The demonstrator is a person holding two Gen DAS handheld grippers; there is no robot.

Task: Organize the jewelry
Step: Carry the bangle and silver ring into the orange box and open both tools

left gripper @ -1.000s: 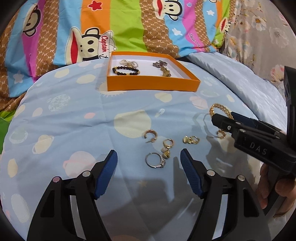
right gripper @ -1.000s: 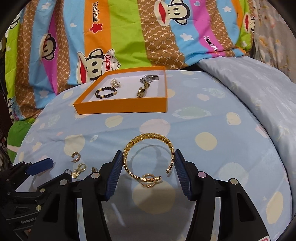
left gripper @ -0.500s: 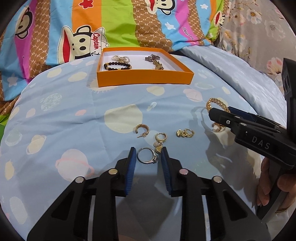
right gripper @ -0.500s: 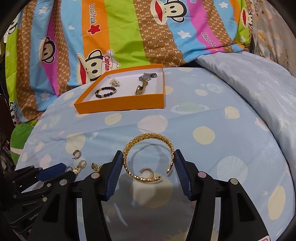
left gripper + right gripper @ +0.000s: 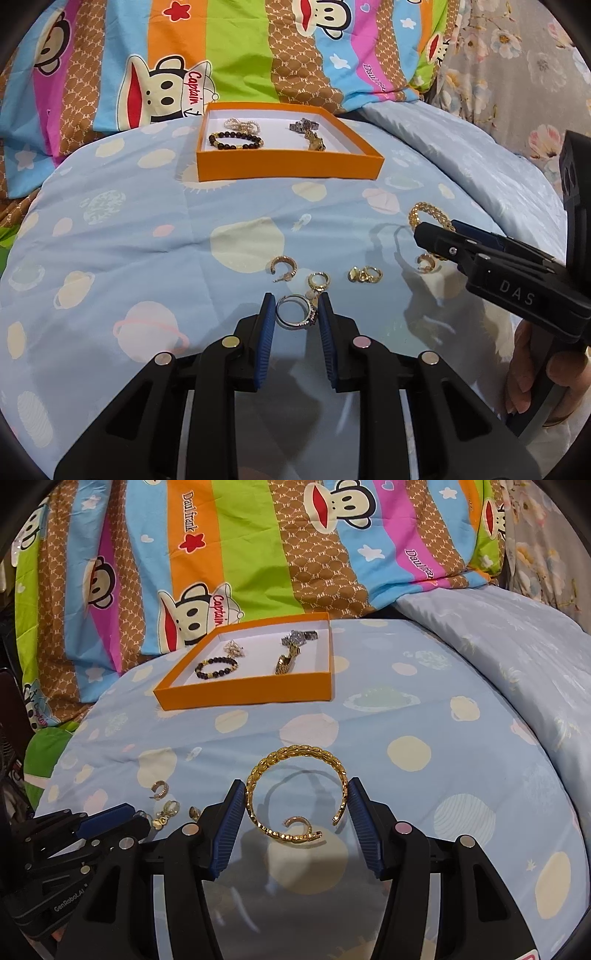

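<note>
On the blue planet-print bedspread (image 5: 147, 229), the left gripper (image 5: 296, 314) pinches a silver ring (image 5: 295, 312); the right gripper (image 5: 297, 805) fingers flank, seemingly touching, a gold braided bangle (image 5: 295, 775).

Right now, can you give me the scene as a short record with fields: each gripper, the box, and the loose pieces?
left gripper: fingers closed on the silver ring, at the blue bedsheet
right gripper: fingers against both sides of the gold bangle
inside bangle: small gold hoop
orange box: holds dark bead bracelet, pearl piece, watch
loose on sheet: gold hoop earring, charm earring, gold earring pair
</note>
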